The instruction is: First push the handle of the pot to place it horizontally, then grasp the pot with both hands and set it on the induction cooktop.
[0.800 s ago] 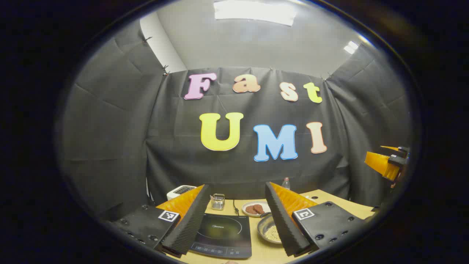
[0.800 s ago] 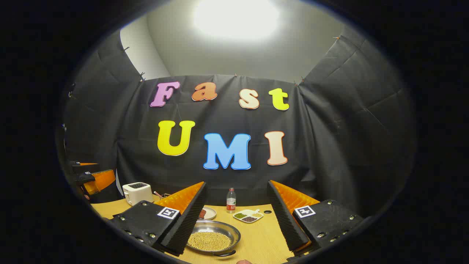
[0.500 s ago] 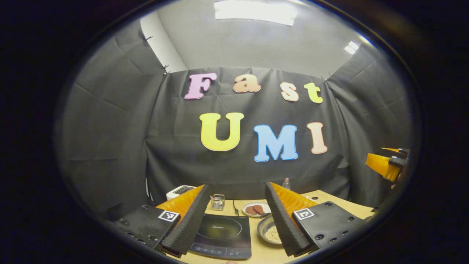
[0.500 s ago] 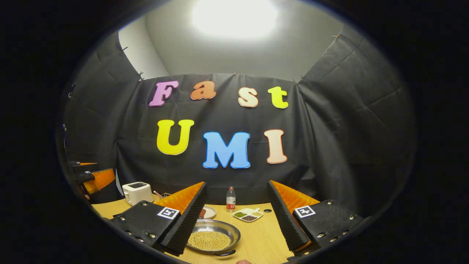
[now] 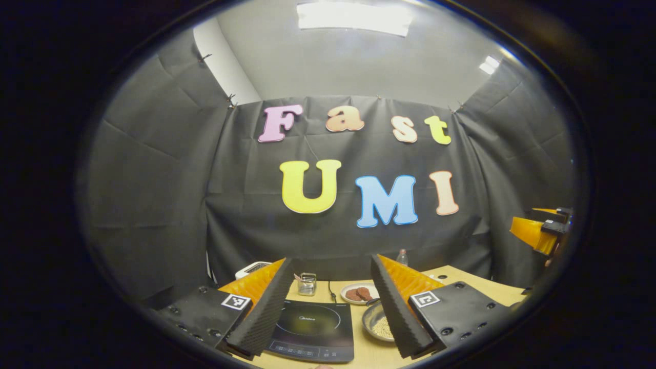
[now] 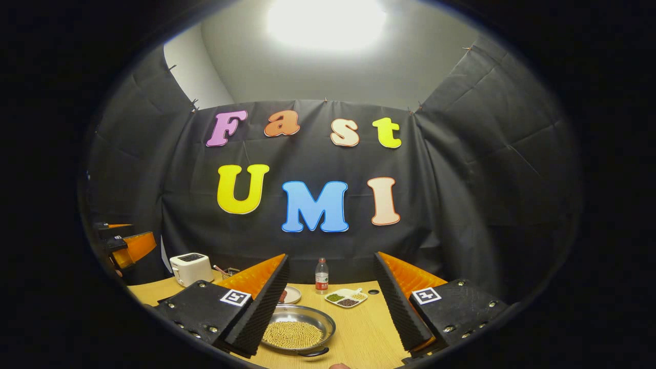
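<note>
A shallow metal pot (image 6: 298, 334) full of small yellow beans sits on the wooden table (image 6: 359, 333), one dark handle at its near rim. In the left gripper view the pot (image 5: 378, 323) lies just right of the black induction cooktop (image 5: 313, 328). My left gripper (image 5: 330, 302) hangs open above the cooktop, well clear of it. My right gripper (image 6: 332, 300) is open too, held above the table with the pot below its left finger. Each gripper shows at the far edge of the other's view: the right gripper (image 5: 538, 230), the left gripper (image 6: 123, 246).
A white toaster (image 6: 190, 267), a water bottle (image 6: 321, 275), a divided dish of beans (image 6: 346, 299) and a small plate (image 5: 359, 293) with brown pieces stand toward the back of the table. A small glass holder (image 5: 307, 283) and a cable lie behind the cooktop.
Both views have tipped slightly downward, so the table and its objects sit a little higher in frame. Both grippers stay open; nothing on the table has moved.
</note>
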### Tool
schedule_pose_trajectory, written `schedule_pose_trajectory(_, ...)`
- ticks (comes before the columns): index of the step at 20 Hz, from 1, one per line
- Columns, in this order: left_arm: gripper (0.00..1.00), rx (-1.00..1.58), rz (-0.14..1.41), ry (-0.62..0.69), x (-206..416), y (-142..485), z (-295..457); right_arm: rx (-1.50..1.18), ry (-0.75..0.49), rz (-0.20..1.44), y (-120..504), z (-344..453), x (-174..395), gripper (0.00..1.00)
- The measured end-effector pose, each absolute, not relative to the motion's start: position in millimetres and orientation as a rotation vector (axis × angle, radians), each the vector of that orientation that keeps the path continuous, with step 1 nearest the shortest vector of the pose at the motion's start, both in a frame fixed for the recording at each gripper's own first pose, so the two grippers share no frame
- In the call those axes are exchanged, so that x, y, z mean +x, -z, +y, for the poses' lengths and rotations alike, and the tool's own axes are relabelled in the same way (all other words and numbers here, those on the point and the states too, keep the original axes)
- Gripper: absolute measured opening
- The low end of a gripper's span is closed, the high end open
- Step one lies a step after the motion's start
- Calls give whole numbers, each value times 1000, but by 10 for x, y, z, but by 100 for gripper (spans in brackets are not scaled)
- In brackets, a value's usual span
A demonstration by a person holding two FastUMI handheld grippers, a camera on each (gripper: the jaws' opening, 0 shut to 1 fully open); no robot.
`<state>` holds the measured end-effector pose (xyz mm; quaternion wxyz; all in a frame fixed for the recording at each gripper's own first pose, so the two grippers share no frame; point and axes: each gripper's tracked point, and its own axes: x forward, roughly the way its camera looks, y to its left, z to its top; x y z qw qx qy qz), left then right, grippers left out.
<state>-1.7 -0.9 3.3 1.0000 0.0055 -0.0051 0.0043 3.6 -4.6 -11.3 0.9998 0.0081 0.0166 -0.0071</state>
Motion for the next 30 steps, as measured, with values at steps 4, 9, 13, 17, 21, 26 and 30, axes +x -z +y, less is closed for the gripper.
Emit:
schedule_pose_trajectory(4,98,14,-9,-6,-1,-22,-10,14,5,37,124,-42,42,99)
schedule_pose_trajectory(9,94,12,-11,-13,34,-20,8,6,-20,35,136,1,55,98)
schedule_pose_trajectory(13,100,8,-1,-22,78,42,81,-12,-18,45,179,50,123,67)
schedule_pose_trajectory(17,100,10,-9,-25,116,17,152,-14,-36,73,254,162,159,57)
schedule_pose_trajectory(21,100,14,-10,-29,145,60,270,-5,-19,93,325,204,227,5)
schedule_pose_trajectory(26,100,20,-10,-24,179,95,460,-23,-55,147,485,416,219,3)
schedule_pose_trajectory(30,100,11,-12,-15,188,163,623,-38,-117,229,773,621,163,3)
